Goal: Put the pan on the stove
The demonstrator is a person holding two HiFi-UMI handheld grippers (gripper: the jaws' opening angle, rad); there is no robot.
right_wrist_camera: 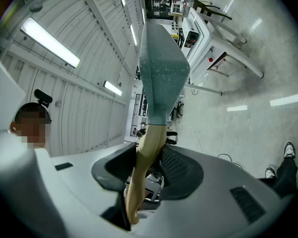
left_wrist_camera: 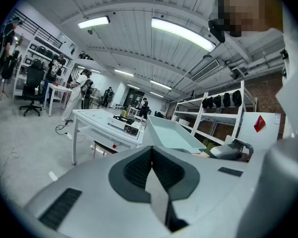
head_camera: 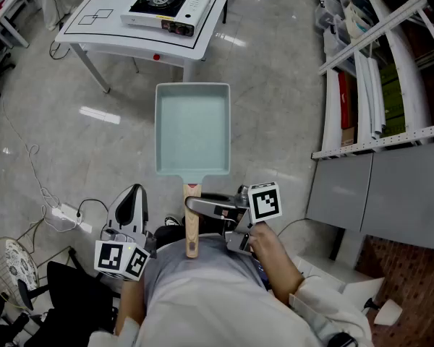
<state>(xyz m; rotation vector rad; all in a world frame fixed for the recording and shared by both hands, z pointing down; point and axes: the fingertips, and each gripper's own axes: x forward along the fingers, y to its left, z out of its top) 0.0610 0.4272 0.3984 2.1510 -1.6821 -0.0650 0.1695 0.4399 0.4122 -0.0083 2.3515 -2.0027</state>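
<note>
A pale teal rectangular pan [head_camera: 192, 129] hangs level over the floor, with its wooden handle [head_camera: 192, 226] pointing back toward the person. My right gripper [head_camera: 196, 207] is shut on that handle; in the right gripper view the handle [right_wrist_camera: 145, 152] runs between the two dark pads and the pan [right_wrist_camera: 161, 66] stretches away beyond them. The portable gas stove [head_camera: 165, 9] sits on a white table [head_camera: 94, 38] well ahead of the pan. My left gripper [head_camera: 134, 192] hangs low at the left, shut and holding nothing, its pads [left_wrist_camera: 139, 168] pressed together.
Metal shelving [head_camera: 369, 71] with boards lines the right side. A fan [head_camera: 11, 266], a power strip [head_camera: 66, 214] and cables lie on the floor at the lower left. Bare grey floor lies between the pan and the table. In the left gripper view, people [left_wrist_camera: 82, 86] stand far off.
</note>
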